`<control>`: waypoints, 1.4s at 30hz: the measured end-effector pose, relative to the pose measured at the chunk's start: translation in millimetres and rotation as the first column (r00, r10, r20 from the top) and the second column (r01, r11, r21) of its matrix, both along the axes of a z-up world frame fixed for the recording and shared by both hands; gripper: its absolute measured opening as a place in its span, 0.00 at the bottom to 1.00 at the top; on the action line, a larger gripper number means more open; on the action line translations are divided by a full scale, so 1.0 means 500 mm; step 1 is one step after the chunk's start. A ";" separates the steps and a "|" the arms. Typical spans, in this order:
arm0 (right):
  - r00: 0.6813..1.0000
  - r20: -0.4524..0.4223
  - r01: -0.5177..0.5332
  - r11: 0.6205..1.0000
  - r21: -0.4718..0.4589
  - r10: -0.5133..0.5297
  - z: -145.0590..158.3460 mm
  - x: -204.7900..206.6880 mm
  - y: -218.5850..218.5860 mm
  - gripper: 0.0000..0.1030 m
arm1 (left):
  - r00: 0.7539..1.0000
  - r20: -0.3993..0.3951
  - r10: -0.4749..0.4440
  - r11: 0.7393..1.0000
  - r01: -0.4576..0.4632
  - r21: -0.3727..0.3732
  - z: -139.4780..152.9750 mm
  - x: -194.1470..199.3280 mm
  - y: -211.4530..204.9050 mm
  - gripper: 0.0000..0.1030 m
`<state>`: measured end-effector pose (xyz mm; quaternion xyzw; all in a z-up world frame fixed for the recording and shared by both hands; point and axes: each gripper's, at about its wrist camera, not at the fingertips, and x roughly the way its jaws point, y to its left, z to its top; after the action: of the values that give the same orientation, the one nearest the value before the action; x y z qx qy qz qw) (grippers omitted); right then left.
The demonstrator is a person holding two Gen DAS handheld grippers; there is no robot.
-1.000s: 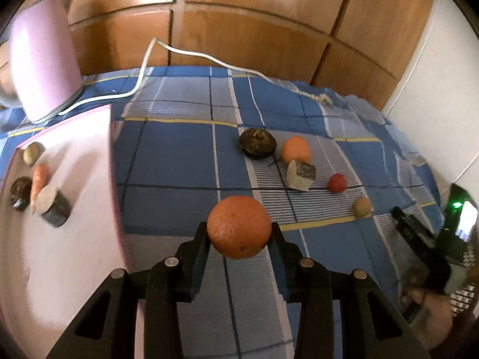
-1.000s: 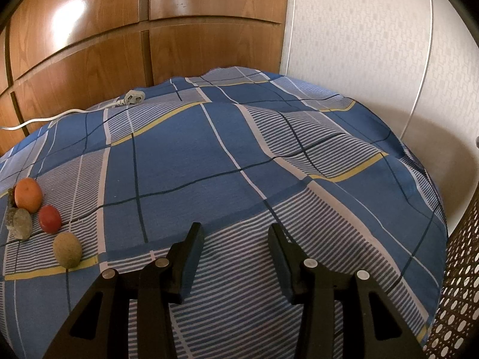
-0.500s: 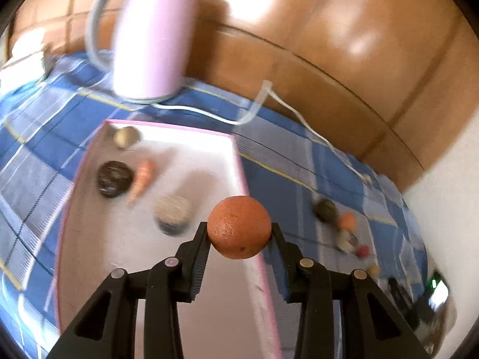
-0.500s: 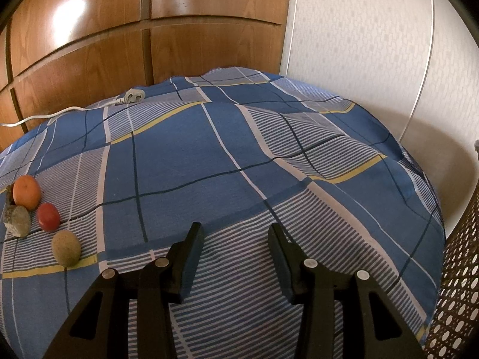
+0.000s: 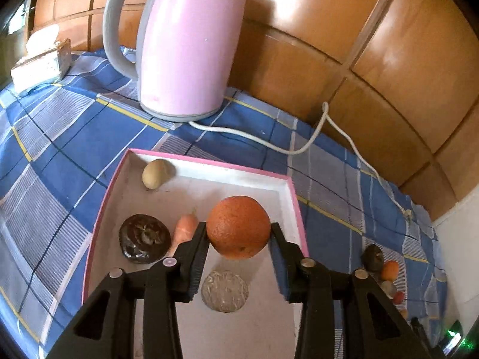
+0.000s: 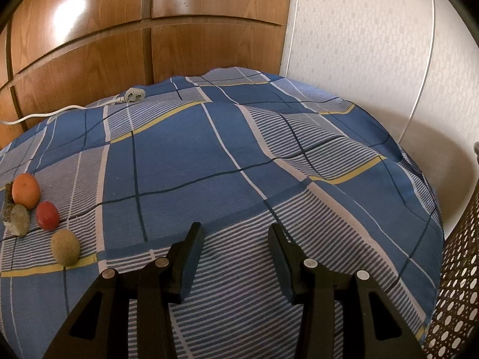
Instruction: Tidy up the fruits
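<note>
behind the tray stands a pink kettle on the blue checked cloth, its white cord trailing off to your right along the wooden panels. a wrapped packet sits far left. inside the tray you already have a pale round fruit in the far corner, a dark wrinkled one, a carrot partly hidden by your left finger, and a grey round slice lying below the gap between the fingers. nothing blocks the open floor of the tray on the right side.

your left gripper has the orange between its fingertips, above the tray. the jaws are opening: the left pad is still at the peel, while a thin gap shows on the right, so the grip looks let go.

your right gripper hangs over bare cloth with its jaws partly apart and nothing between them. off to its left lie a small orange, a red fruit, a brownish fruit and a rough grey lump, close together, the lump touching the small orange.

compared with a second ago, your left gripper has swung from the open cloth to over the tray, and the kettle now fills the top of its view. the orange was then pinched tight. your right gripper has not moved.
</note>
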<state>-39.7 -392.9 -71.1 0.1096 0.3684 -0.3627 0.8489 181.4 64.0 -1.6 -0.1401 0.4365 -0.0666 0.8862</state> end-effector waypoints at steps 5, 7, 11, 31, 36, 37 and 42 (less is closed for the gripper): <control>1.000 -0.003 0.000 1.000 -0.004 0.000 0.000 0.001 0.001 0.44 | 0.999 0.043 0.006 0.999 -0.008 0.047 0.005 -0.041 -0.005 0.54; 1.000 -0.005 0.000 1.000 -0.007 0.000 0.000 0.002 0.002 0.44 | 0.998 0.054 0.016 0.998 -0.020 0.067 0.006 -0.064 -0.005 0.54; 1.000 -0.004 -0.001 1.000 -0.006 0.001 0.000 0.003 0.003 0.44 | 0.998 0.063 0.012 0.997 -0.017 0.075 0.007 -0.107 -0.011 0.54; 1.000 -0.004 0.000 1.000 -0.006 0.000 0.000 0.003 0.004 0.44 | 0.999 0.048 0.017 0.993 -0.022 0.119 -0.022 -0.291 0.001 0.62; 1.000 -0.004 0.000 1.000 -0.006 0.000 0.000 0.004 0.005 0.44 | 0.998 0.064 0.029 0.992 -0.037 0.123 -0.016 -0.303 0.008 0.65; 1.000 -0.004 0.001 1.000 -0.006 -0.001 0.000 0.004 0.005 0.44 | 0.997 0.065 0.030 0.992 -0.038 0.121 -0.015 -0.304 0.009 0.65; 1.000 -0.006 0.001 1.000 -0.006 -0.001 0.001 0.006 0.006 0.44 | 0.997 0.069 0.031 0.992 -0.039 0.118 -0.016 -0.309 0.012 0.65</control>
<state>-36.9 -390.1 -70.7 0.1059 0.3697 -0.3645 0.8480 27.1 70.2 -9.4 -0.0922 0.4070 -0.0294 0.9083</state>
